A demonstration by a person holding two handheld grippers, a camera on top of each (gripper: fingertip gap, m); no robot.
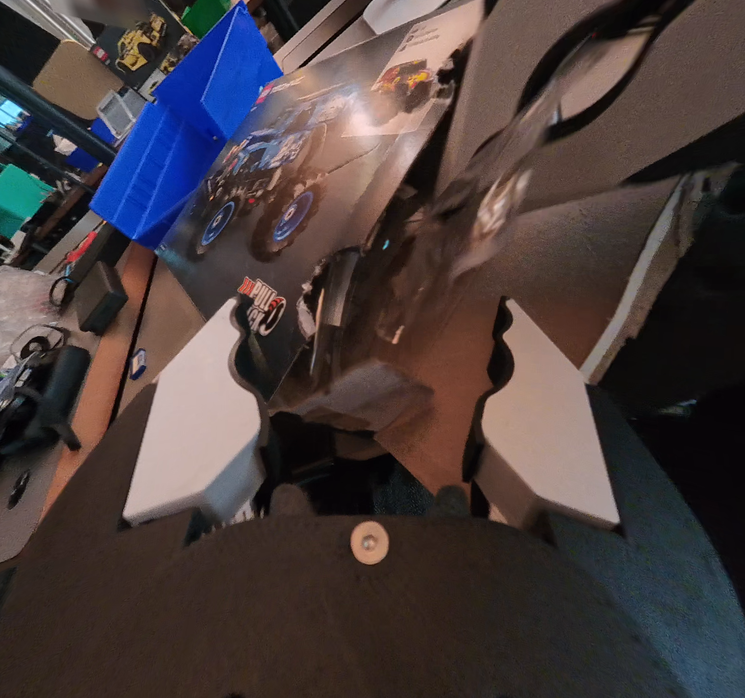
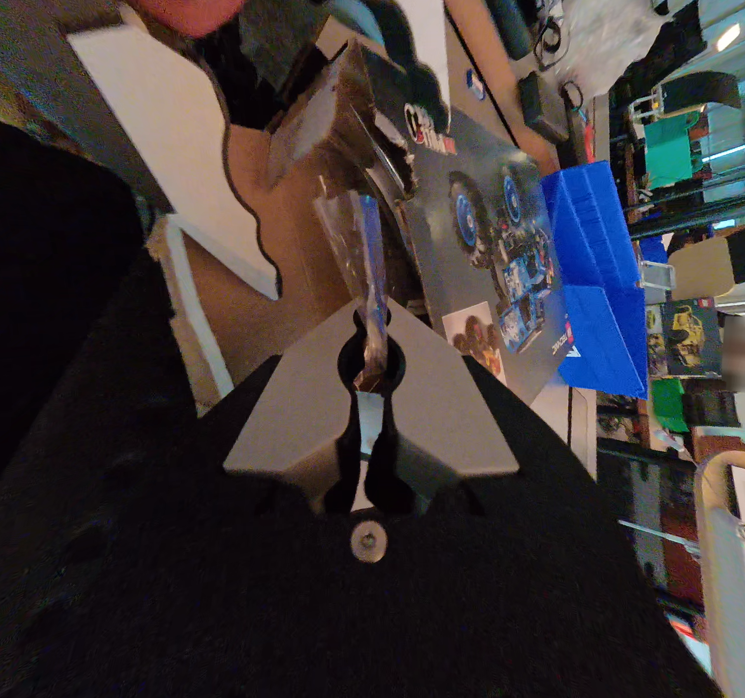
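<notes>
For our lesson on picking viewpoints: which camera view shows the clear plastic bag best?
The right wrist view: the clear plastic bag is sharp there, pinched in the shut right tool. The left wrist view shows the bag only as a blurred streak.

The toy box [image 1: 282, 178] bore a red-and-white lettered emblem [image 1: 262, 309] near its torn corner. A red brand square [image 2: 571, 336] marked its far end.
</notes>
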